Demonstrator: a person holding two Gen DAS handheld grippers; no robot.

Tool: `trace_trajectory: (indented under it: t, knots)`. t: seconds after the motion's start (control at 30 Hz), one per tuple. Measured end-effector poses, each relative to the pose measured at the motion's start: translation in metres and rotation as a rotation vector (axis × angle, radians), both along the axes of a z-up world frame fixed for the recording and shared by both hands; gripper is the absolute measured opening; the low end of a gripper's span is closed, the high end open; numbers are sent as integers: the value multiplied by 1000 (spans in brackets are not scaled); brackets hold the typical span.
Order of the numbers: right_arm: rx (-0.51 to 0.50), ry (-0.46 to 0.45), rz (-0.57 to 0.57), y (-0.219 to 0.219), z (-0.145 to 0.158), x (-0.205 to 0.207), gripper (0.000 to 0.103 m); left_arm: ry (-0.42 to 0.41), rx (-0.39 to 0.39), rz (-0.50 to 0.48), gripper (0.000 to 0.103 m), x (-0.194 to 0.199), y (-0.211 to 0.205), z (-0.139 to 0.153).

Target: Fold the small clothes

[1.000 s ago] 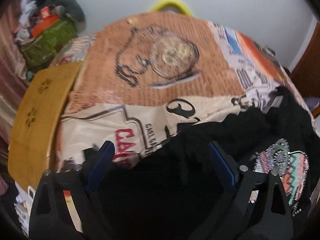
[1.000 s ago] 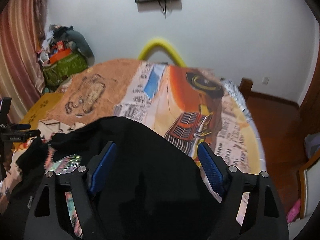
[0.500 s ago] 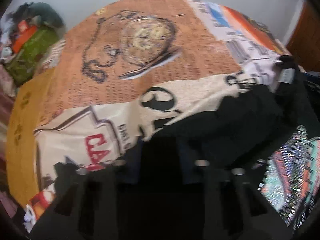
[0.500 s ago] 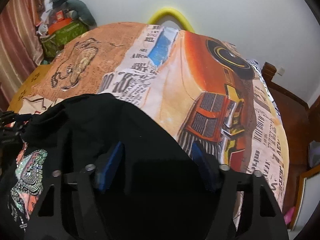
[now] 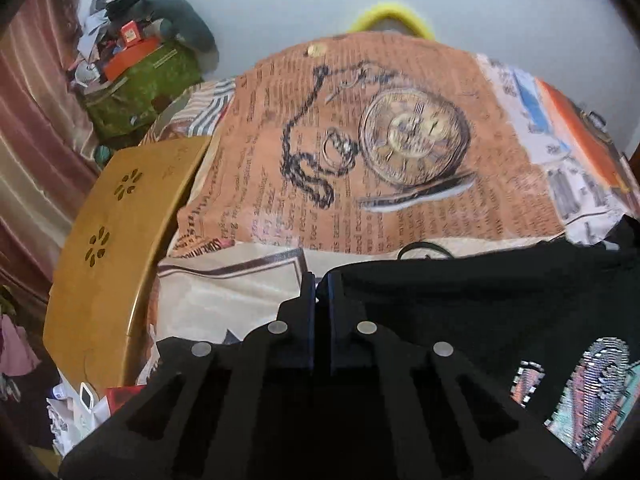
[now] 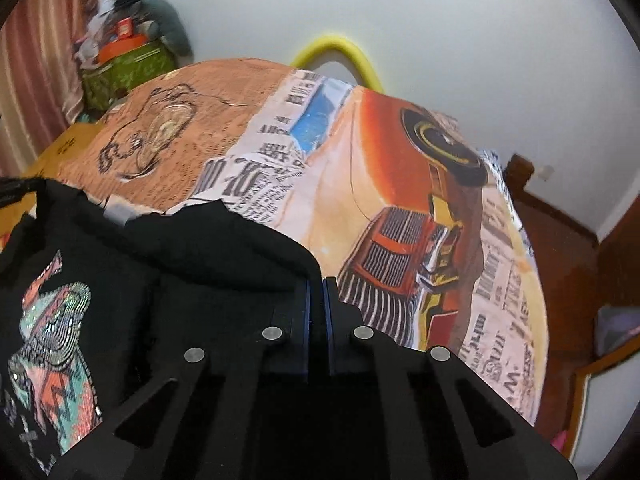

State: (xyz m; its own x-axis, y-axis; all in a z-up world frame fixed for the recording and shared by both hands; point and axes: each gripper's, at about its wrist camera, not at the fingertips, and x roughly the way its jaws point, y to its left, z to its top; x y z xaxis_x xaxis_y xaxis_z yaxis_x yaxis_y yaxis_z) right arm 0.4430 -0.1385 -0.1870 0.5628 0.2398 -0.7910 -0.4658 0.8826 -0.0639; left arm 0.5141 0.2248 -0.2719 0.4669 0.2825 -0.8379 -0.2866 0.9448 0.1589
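Observation:
A small black shirt (image 5: 460, 300) with a sequinned multicoloured print (image 5: 592, 392) lies on the printed bedspread (image 5: 380, 200). My left gripper (image 5: 322, 280) sits at the shirt's left edge. Its jaws are closing to a thin slit with black fabric pinched between the blue pads. In the right wrist view the same shirt (image 6: 200, 248) spreads to the left, its print (image 6: 52, 340) at the far left. My right gripper (image 6: 322, 284) is at the shirt's right edge, jaws closing to a sliver on the cloth. The gripper bodies hide the shirt's near part.
A yellow wooden board (image 5: 120, 240) borders the bed on the left. A green bag piled with clutter (image 5: 140, 84) stands in the far left corner. A yellow foam arch (image 6: 340, 48) rises behind the bed. Brown wooden floor and furniture (image 6: 568, 260) lie to the right.
Both grippers went from wide open over the black shirt to nearly together on its fabric. Each has shifted towards an outer edge of the shirt.

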Motion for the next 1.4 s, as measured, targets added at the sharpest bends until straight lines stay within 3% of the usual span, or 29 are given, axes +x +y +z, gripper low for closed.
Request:
trace_trajectory:
  t: [0.17,0.27,0.33,0.37,0.43,0.5,0.6,0.87,1.1,1.23,1.3,1.4]
  knots:
    - [-45,-9,-5,11,-4,-4,7,96,17,-16,8,2,-9,-32]
    - [-48,14,-11,7,3,-6,24,97,-62,-17,10,-12,-1,-28]
    - [-11,14,-16,0,15,-14,43,70,-76,-8,24,-23,3,-17]
    - [12,7,-17,-2,19,-20,46,46,-79,2,31,-32,8,-7]
    - [57,-5,-19,-8,31,-31,52,6,-71,20,56,-49,17,7]
    - [98,-5,-7,-13,42,-42,56,-28,-63,41,63,-64,26,21]
    - [119,-14,13,-13,49,-55,65,-30,-56,66,64,-75,38,34]
    - [113,-28,22,7,41,-32,65,-76,-108,28,67,-42,29,44]
    - [92,32,-20,26,5,23,64,1,-131,-53,67,31,-14,-2]
    - [58,64,34,37,-19,20,49,53,-192,-122,67,40,-34,-29]
    - [23,1,67,39,-19,6,40,59,-195,-143,67,34,-40,-35]
    - [-12,-36,105,41,-15,-7,15,44,-205,-175,63,21,-42,-33]
